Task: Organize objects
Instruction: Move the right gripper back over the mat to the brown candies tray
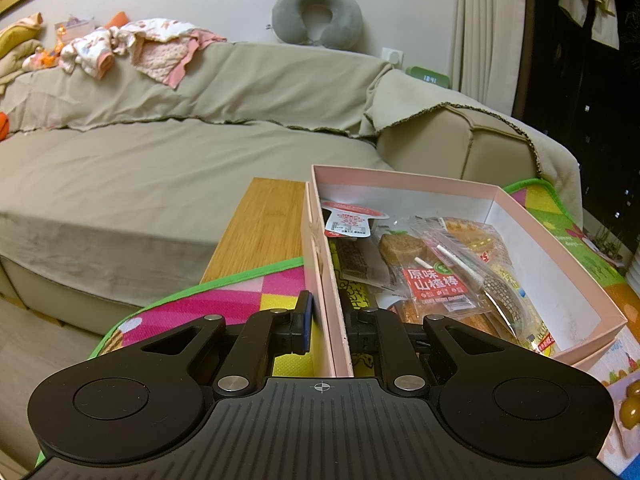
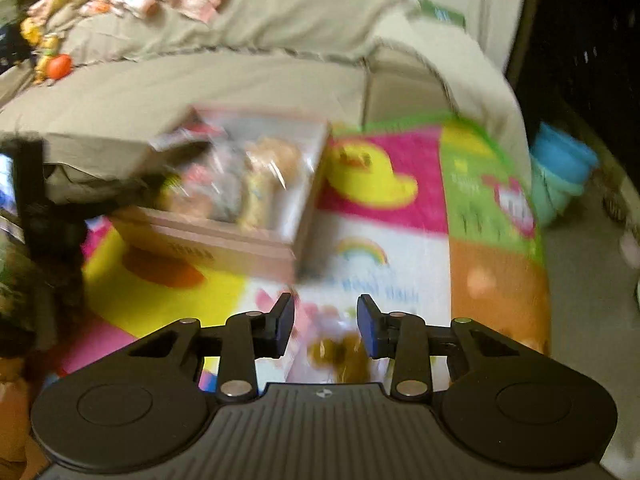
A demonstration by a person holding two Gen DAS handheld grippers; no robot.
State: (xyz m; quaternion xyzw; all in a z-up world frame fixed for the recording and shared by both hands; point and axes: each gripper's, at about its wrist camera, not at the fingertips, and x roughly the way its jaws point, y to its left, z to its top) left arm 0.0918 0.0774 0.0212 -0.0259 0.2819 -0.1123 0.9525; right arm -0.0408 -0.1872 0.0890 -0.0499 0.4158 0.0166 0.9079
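Observation:
An open pink box [image 1: 400,178] sits on a colourful play mat [image 1: 224,304] and holds several wrapped snacks [image 1: 432,280]. My left gripper [image 1: 330,312] is shut on the box's near left wall, one finger outside and one inside. The right wrist view is blurred by motion. There the same box [image 2: 208,236] lies ahead to the left. My right gripper [image 2: 326,320] hovers over the mat [image 2: 380,152] with its blue pads apart. A pink packet of brown sweets [image 2: 340,354] lies under the gap, as blurred as the mat, with no pad pressing on it. The same packet [image 1: 624,396] shows at the left wrist view's right edge.
A beige covered sofa [image 1: 160,160] runs behind the mat, with clothes and a grey neck pillow [image 1: 316,16] on its back. A wooden board [image 1: 264,224] lies beside the box. Blue tubs [image 2: 560,168] stand on the floor right of the mat.

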